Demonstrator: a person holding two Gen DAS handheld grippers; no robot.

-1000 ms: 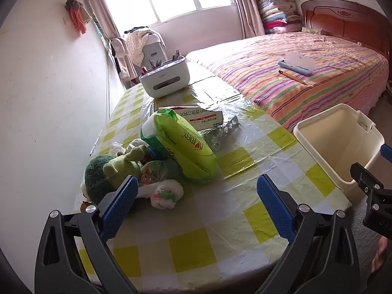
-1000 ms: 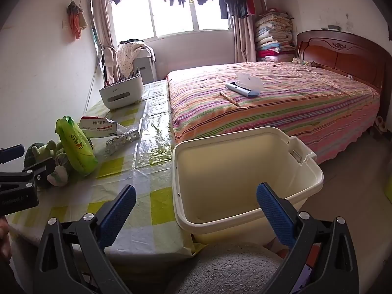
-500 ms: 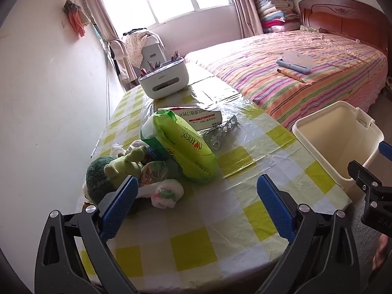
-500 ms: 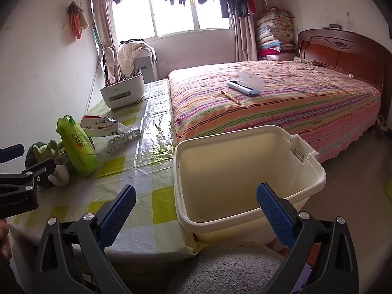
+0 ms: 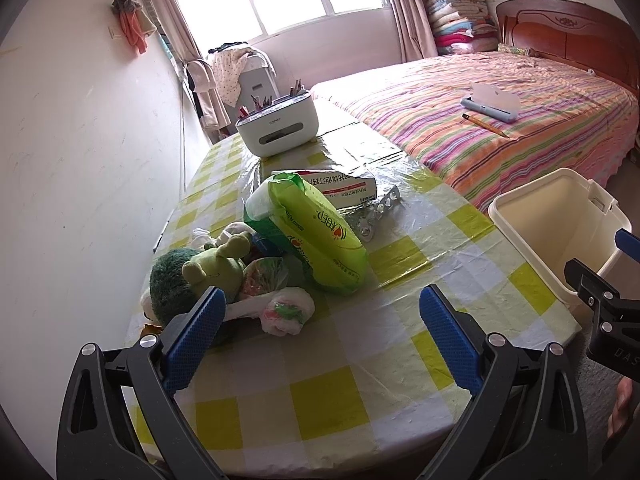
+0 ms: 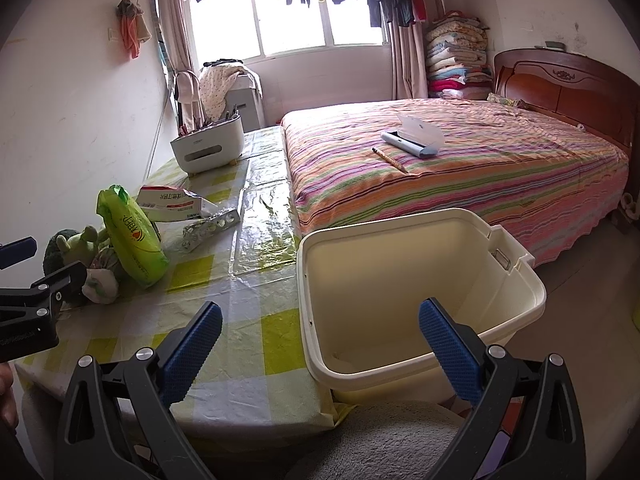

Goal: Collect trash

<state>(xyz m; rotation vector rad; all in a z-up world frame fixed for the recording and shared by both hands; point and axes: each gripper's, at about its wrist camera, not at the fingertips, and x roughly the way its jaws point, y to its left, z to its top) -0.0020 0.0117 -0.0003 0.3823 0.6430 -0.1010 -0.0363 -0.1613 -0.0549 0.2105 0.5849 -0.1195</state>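
A heap of items lies on the checked table (image 5: pixel 328 384): a crumpled white plastic bag (image 5: pixel 286 310), a green tissue pack (image 5: pixel 316 232), a red-and-white box (image 5: pixel 344 186), empty blister strips (image 5: pixel 374 210) and a green plush toy (image 5: pixel 200 276). A cream bin (image 6: pixel 408 280) stands at the table's right edge, also in the left wrist view (image 5: pixel 560 220). My left gripper (image 5: pixel 320 324) is open and empty, just short of the heap. My right gripper (image 6: pixel 320 340) is open and empty above the bin's near rim.
A white organiser with pens (image 5: pixel 278 128) stands at the table's far end. A striped bed (image 6: pixel 460 168) with a pencil and a case runs along the right. A wall borders the table's left side.
Both views have shifted slightly; the left gripper has tilted and drifted a little relative to the heap. Both grippers stay open and empty.
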